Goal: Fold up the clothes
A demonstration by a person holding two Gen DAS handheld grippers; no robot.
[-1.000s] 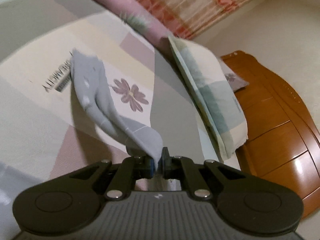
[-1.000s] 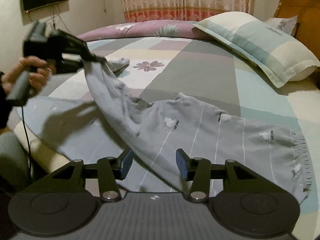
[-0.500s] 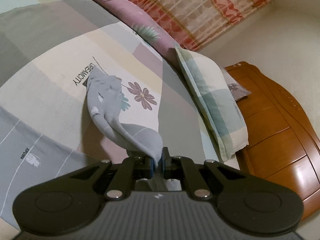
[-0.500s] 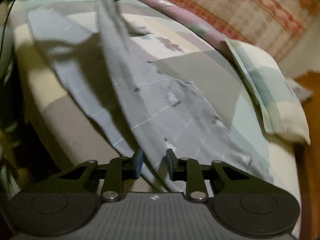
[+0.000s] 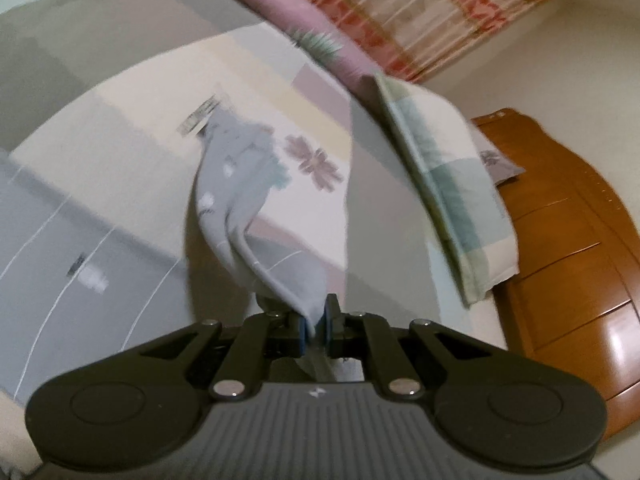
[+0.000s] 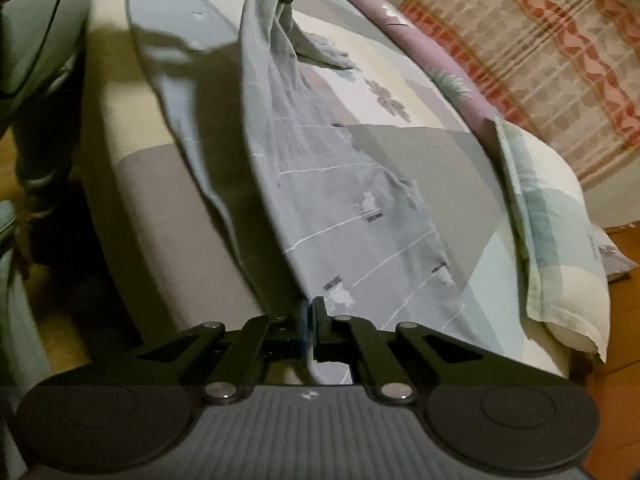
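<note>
Both ends are gripped: the left gripper (image 5: 315,325) has its jaws pressed together on a corner of the pale grey-blue printed cotton garment (image 6: 320,184), and the right gripper (image 6: 309,322) is pinched on the near edge. The cloth hangs between them, its middle draped over the patchwork pastel bedspread (image 6: 400,148) near the checked pillow (image 6: 548,216). The commentator's advice: draw the two corners apart until the edge runs taut, lift together, then lay it flat without letting the slack bunch.
</note>
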